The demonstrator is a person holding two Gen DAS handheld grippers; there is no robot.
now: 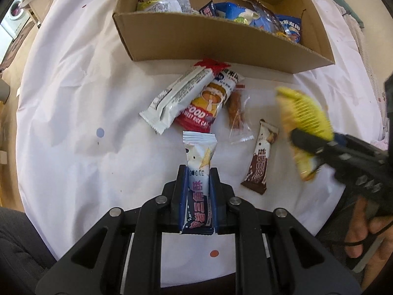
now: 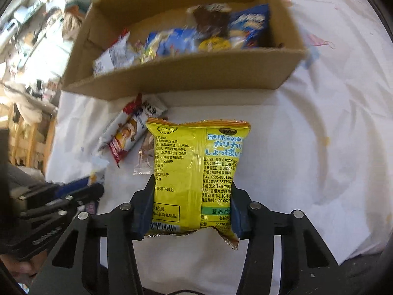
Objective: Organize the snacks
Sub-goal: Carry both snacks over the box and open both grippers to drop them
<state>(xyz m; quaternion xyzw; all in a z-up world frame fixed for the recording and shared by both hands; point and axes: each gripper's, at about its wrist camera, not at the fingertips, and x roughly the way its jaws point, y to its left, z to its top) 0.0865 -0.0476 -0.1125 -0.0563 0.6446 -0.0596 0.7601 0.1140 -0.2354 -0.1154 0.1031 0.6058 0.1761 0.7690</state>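
Note:
My left gripper (image 1: 198, 172) is shut on a white-and-navy snack bar (image 1: 199, 151), held just above the white cloth and pointing toward the cardboard box (image 1: 196, 39). My right gripper (image 2: 192, 182) is shut on a yellow snack bag (image 2: 196, 152), its pads pressing both sides. The same yellow snack bag (image 1: 307, 113) shows blurred at the right of the left wrist view. Several snack packs lie inside the cardboard box (image 2: 186, 78). In front of it lie a white-wrapped bar (image 1: 176, 98), a red rice cake pack (image 1: 208, 109), a clear pack of orange sticks (image 1: 237, 113) and a brown chocolate bar (image 1: 260, 162).
A white cloth (image 1: 73, 98) covers the table, marked with a blue dot (image 1: 100, 132) and an orange dot (image 1: 214, 253). A person's hand (image 1: 363, 226) grips the right tool. Household clutter (image 2: 29, 49) lies beyond the table's left edge.

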